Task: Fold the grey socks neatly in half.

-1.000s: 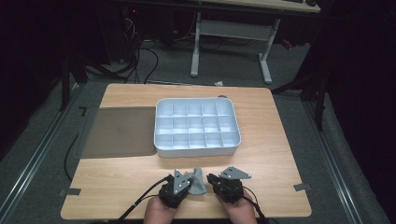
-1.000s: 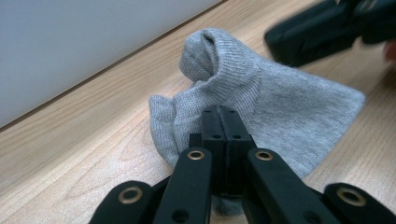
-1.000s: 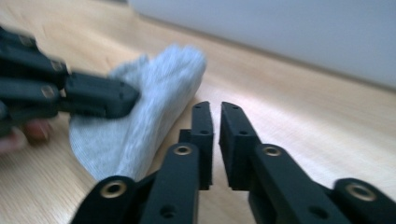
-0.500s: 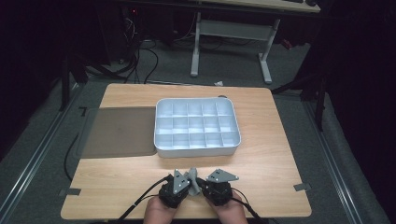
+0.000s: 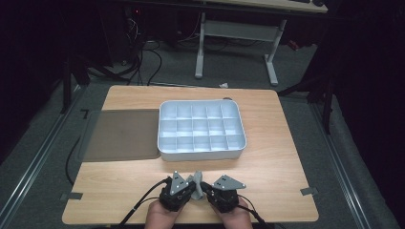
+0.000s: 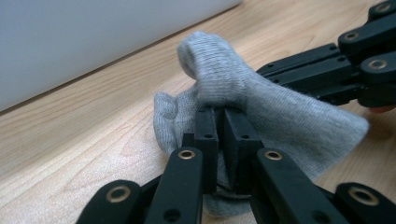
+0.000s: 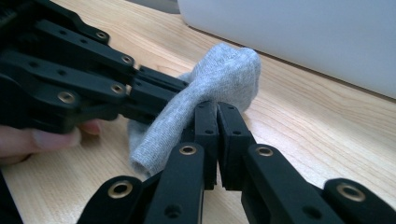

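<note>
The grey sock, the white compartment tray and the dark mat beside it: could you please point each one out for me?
grey sock (image 6: 219,77): left gripper view, on the bunched top fold.
white compartment tray (image 5: 200,155): high view, on its near outer wall.
dark mat (image 5: 122,133): high view, on the middle of its flat surface.

The surface (image 5: 124,191) is seen from above, facing forward-down; gripper views are set close along their jaws, sharing the grey sock (image 6: 280,116) ahead.

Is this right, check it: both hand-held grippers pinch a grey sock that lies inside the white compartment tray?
Not quite. Both hand-held grippers, left and right, do pinch the grey sock, but the high view shows it over the bare wooden table, in front of the white compartment tray, not inside it.
</note>
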